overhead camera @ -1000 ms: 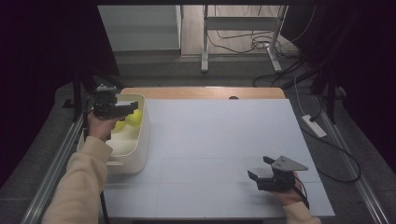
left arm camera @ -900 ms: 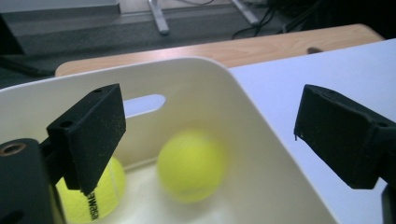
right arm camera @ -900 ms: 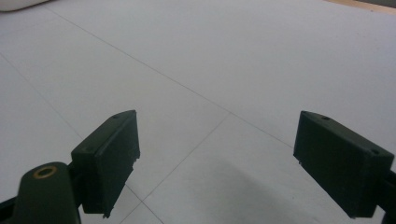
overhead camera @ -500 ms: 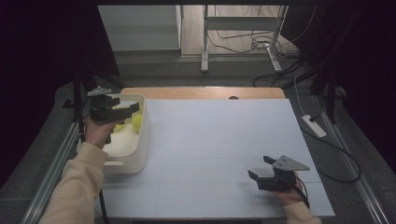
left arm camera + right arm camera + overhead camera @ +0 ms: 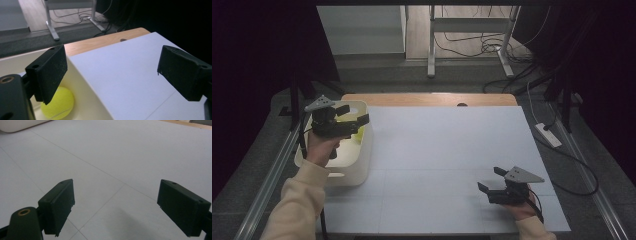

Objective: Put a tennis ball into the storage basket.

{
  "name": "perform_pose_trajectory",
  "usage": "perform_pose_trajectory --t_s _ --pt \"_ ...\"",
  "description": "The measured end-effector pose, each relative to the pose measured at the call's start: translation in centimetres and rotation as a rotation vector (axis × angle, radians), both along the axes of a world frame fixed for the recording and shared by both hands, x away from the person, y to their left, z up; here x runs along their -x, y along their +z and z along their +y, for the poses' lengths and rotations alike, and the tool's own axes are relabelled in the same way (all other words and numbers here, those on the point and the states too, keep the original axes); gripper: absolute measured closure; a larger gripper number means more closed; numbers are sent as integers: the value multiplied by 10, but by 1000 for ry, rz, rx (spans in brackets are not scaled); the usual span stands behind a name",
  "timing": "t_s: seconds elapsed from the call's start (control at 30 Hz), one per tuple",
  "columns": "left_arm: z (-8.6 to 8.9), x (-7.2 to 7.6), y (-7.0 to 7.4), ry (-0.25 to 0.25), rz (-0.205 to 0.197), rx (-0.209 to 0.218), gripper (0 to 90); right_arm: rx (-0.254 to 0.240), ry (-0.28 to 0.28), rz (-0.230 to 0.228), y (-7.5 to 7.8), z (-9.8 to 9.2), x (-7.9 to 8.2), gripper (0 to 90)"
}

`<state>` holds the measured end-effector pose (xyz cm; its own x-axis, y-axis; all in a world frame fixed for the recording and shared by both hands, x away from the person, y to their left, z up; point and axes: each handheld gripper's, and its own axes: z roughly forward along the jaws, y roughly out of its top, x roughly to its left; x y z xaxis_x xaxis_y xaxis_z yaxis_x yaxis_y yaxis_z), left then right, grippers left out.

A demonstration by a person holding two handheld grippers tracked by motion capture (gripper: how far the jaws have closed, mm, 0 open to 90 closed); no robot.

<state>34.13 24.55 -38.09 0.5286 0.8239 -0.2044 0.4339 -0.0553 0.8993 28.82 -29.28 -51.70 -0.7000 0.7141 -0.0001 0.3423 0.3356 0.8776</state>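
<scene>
Hovering over the cream plastic tub [image 5: 357, 167] at the bench's [image 5: 447, 150] nine o'clock edge: left gripper [image 5: 354, 121], fingers [image 5: 48, 72] spread wide, nothing between them. Yellow-green fuzzy tennis ball [image 5: 58, 103] lying on the tub floor against the near wall, just below the left finger in the left gripper view; more yellow visible behind the gripper in the high view. Right gripper [image 5: 490, 183] resting low on the white sheet at about five o'clock, fingers [image 5: 58, 203] likewise released and empty.

Step judged: picking a ball from the tub. To do well: tip the fingers downward, centre the ball between both pads, keep clear of the tub wall, close only once straddling the ball's widest part. Risk: ball rolling away if nudged off-centre.
</scene>
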Motion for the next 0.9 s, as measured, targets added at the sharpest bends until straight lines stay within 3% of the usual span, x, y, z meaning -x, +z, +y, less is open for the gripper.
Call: perform_pose_trajectory --t_s 0.4,0.9 --pt "-21 19 2 -86 -40 -1 98 6 -10 9 0 -1 3 144" --pt "-54 33 -2 -198 -52 0 97 19 -9 9 -1 0 4 144"
